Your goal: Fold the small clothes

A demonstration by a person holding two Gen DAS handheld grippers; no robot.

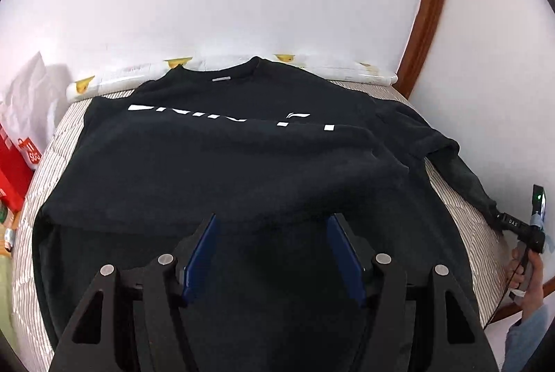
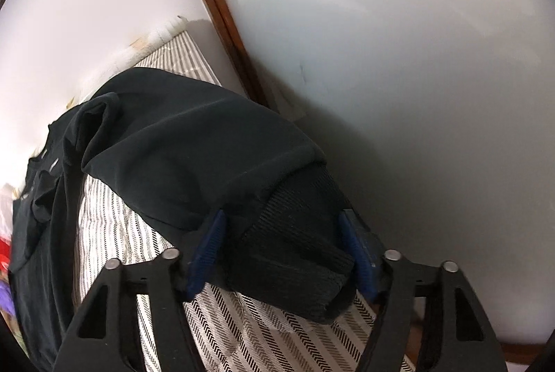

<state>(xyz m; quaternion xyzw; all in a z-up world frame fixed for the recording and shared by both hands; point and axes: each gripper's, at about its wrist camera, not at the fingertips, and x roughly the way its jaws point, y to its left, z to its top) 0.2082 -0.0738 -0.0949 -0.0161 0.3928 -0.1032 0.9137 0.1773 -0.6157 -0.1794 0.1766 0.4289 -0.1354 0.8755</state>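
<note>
The left gripper (image 1: 272,230) hovers with jaws apart over the near hem of a black sweatshirt (image 1: 225,171) spread on striped bedding (image 1: 52,157). Far right, a hand (image 1: 530,278) holds the right gripper at the sleeve cuff (image 1: 485,198).

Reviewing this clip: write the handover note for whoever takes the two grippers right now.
Left gripper: open, above the black sweatshirt's lower body, holding nothing.
Right gripper: ribbed sleeve cuff lies between its pads; whether they pinch it is unclear.
Sweatshirt lies on the striped bedcover, collar toward the wall, with the hem end looking folded up over the white print.
Left: fold that sleeve in, then finish the folds.
</note>
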